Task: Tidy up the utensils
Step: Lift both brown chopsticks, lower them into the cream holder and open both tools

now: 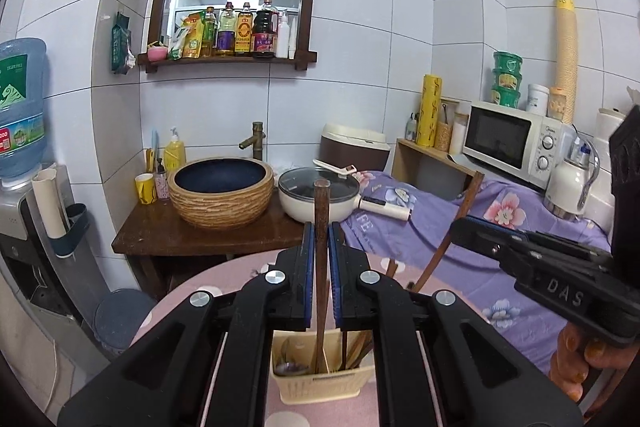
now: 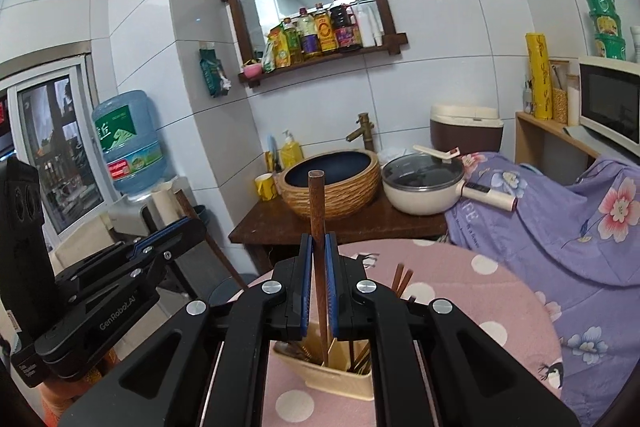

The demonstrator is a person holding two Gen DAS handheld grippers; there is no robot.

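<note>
Gripping a brown wooden chopstick (image 1: 321, 227) upright, my left tool (image 1: 321, 247) has its blue pads clenched on the stick's shaft, the squared top standing well above the fingertips. My right tool (image 2: 319, 259) clamps a second wooden chopstick (image 2: 317, 223) the same way, its lower end reaching down toward the holder. Directly beneath both tools sits the cream utensil holder (image 1: 316, 383), a slotted basket on the pink dotted bench (image 2: 460, 291); more chopsticks and what look like metal spoons stand inside its compartments. In the left view my right tool appears at the right edge, its chopstick slanting down toward the bench. Beyond the bench, a wooden stand carries a woven-sided basin (image 1: 221, 193) and a white lidded pot (image 1: 318, 195). Farther right, a purple flowered cloth (image 2: 560, 227) drapes a surface below a microwave (image 1: 516, 143).
</note>
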